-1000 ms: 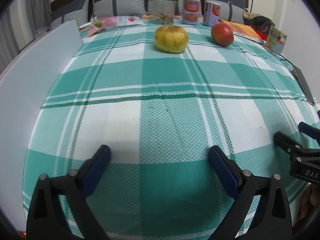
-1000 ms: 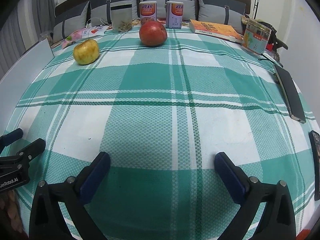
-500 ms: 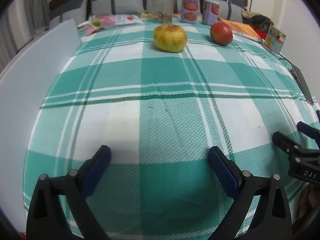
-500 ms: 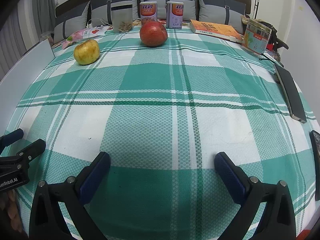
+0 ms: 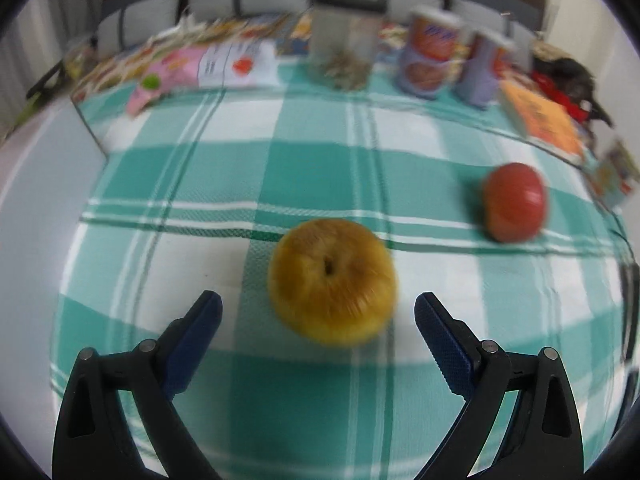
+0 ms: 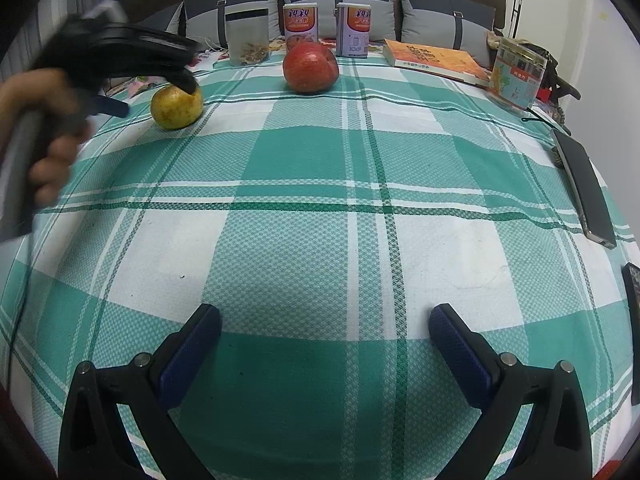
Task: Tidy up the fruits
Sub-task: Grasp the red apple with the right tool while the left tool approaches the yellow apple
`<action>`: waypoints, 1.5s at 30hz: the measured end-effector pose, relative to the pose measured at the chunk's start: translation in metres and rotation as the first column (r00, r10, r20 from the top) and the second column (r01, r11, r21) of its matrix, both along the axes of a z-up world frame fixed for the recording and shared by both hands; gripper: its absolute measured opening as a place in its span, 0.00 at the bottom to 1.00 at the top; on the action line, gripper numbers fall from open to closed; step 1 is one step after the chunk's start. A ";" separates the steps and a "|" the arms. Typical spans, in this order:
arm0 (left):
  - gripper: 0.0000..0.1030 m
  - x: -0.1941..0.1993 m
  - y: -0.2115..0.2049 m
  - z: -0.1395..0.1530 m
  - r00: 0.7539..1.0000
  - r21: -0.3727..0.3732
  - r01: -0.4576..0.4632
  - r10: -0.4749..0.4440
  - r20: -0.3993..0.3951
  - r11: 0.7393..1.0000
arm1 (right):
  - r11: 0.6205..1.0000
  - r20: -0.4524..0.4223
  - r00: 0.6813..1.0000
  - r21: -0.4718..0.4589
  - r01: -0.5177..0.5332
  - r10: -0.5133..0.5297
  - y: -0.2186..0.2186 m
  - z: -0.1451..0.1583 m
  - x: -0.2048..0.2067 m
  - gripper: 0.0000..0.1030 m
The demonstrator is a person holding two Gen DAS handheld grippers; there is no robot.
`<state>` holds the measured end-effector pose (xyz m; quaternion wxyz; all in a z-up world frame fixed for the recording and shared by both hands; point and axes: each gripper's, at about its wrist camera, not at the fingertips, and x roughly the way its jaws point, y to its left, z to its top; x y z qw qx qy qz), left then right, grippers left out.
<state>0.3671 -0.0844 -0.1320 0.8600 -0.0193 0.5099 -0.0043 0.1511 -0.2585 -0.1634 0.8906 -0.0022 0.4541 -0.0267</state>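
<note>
The left claw is wide open, and the yellow apple lies just in front of the gap between its two blue pads, a little to the right of the middle. The apple is not touched by either pad; it rests on the green and white checked cloth that covers the desk, with its stem hollow turned up. The left wrist view is blurred by motion.

In the right wrist view a hand holds this left claw by its grip at the left edge, and one black finger of it reaches over the top of the apple; whether it touches the fruit there I cannot tell.

The red fruit, round like a pomegranate, stands on the cloth to the right of the apple and farther back, well apart from it.

The right claw is also wide open and holds nothing. It hangs above the near part of the cloth, well apart from both fruits.

Along the far edge of the desk stand a clear jar, two printed cans, an orange book and a small printed box. A dark flat phone lies at the right edge.
</note>
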 end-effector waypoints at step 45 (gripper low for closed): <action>0.77 -0.198 0.096 0.012 0.983 -0.153 0.186 -0.182 0.039 0.971 | 0.907 -0.142 0.987 0.401 0.127 -0.075 -0.037 0.022 0.295 0.68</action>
